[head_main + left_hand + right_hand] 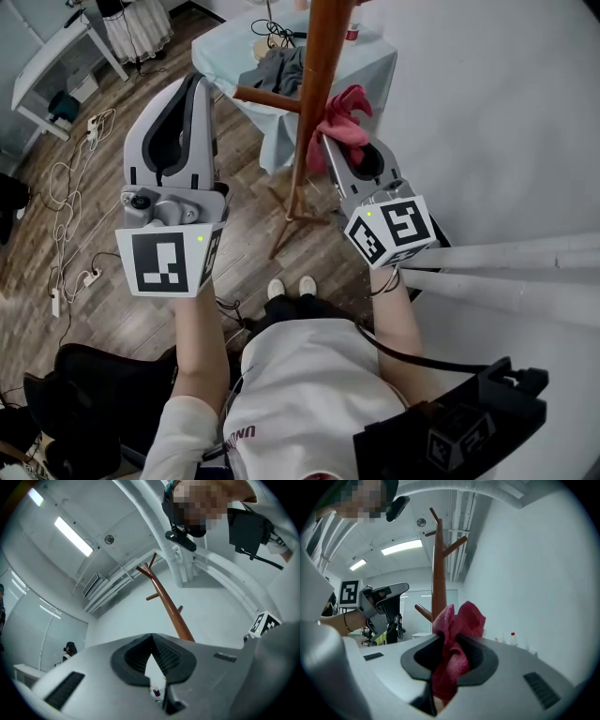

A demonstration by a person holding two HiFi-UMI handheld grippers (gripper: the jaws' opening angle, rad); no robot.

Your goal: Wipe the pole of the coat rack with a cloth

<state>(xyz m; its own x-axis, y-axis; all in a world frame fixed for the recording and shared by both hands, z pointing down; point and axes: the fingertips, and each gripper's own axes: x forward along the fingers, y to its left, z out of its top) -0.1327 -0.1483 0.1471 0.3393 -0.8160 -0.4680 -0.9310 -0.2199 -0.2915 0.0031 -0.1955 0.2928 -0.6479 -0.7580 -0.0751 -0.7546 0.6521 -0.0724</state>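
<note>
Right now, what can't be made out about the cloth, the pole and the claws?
1. Whether the crumpled red cloth touches the brown wooden coat rack pole: the cloth covers that spot in the right gripper view; too small in the head view.
2. Pole's top: cut off by the head view's upper edge.
3. Pole's foot: hidden behind the right claw and left claw in their own views.
</note>
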